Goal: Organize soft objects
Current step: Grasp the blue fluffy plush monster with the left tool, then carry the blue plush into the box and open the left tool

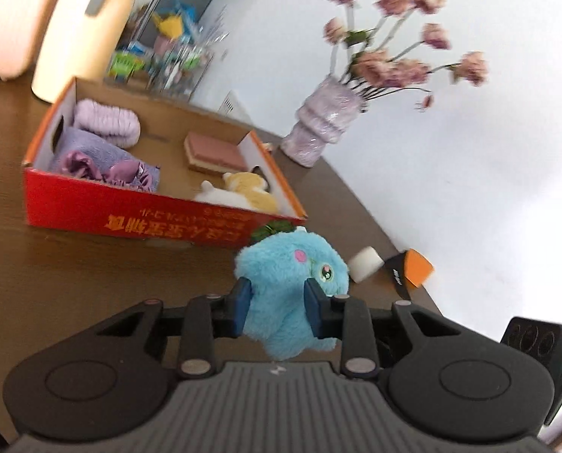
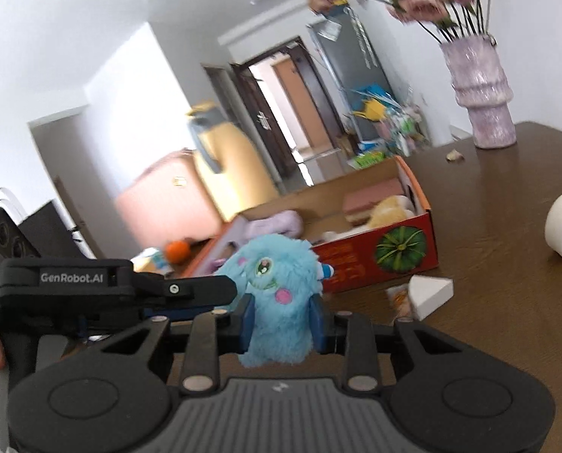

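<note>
A fluffy blue plush monster [image 1: 284, 264] hangs above the brown table, pinched from two sides. My left gripper [image 1: 277, 294] is shut on its body, blue pads pressed into the fur. My right gripper [image 2: 281, 313] is shut on the same blue plush monster [image 2: 277, 264]; the left gripper's black housing [image 2: 73, 279] reaches in from the left. Just behind stands a red cardboard box [image 1: 92, 204], open on top, holding a lilac roll [image 1: 107, 120], a purple towel with a satin scrunchie [image 1: 103, 158], a pink sponge [image 1: 213, 151] and an orange-and-white plush [image 1: 243, 192]. The right wrist view shows the red cardboard box [image 2: 356, 260] too.
A purple vase of pink flowers [image 1: 318, 120] stands by the wall at the table's back. A white cylinder [image 1: 364, 264] and an orange-and-black packet [image 1: 413, 268] lie right of the plush. A white wedge [image 2: 432, 290] lies before the box. A yellow bottle [image 1: 81, 30] stands behind it.
</note>
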A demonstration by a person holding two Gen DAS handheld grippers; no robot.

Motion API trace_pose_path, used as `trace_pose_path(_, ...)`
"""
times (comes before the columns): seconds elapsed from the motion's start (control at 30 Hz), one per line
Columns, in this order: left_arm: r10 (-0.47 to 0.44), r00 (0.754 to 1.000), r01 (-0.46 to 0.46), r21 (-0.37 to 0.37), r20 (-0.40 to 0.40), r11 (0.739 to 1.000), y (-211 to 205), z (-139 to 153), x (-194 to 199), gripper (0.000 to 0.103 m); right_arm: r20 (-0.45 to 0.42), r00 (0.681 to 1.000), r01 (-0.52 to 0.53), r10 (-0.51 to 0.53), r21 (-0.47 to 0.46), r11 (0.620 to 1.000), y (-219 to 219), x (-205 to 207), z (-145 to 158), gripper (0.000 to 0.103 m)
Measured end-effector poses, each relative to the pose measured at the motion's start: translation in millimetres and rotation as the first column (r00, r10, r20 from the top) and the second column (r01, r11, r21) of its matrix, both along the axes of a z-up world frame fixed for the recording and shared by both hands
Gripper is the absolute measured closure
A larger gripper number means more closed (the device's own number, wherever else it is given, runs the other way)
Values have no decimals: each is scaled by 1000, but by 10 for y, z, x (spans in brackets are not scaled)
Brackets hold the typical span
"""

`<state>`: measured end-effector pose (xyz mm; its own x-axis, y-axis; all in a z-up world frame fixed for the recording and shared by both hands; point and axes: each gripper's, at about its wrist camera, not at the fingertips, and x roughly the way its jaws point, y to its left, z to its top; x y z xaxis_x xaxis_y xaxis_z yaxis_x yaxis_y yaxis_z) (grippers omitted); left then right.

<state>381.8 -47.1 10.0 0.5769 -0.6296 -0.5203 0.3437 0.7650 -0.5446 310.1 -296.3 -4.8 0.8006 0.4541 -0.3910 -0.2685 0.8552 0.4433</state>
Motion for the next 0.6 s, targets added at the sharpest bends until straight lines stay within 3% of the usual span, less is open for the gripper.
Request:
trace_pose_path(0.13, 5, 998, -5, 0, 57, 1000, 100, 60, -568, 72, -9, 1000, -24, 24, 15, 1000, 46, -454, 10, 74)
trace_pose_path(0.27, 0, 999, 2, -39, 47, 999, 195, -9, -892, 72, -28, 999, -30, 31, 28, 999, 61, -713, -9, 74)
trace_pose_path(0.47, 13, 997, -7, -80, 72, 997, 311, 91, -1058, 72, 0, 1000, -30, 30, 34, 999, 131, -787, 85, 75)
trace_pose_path(0.6, 14, 996, -8, -74, 86, 997, 333, 202, -867, 72, 29, 999, -27, 26, 42, 999, 146, -466, 237, 75)
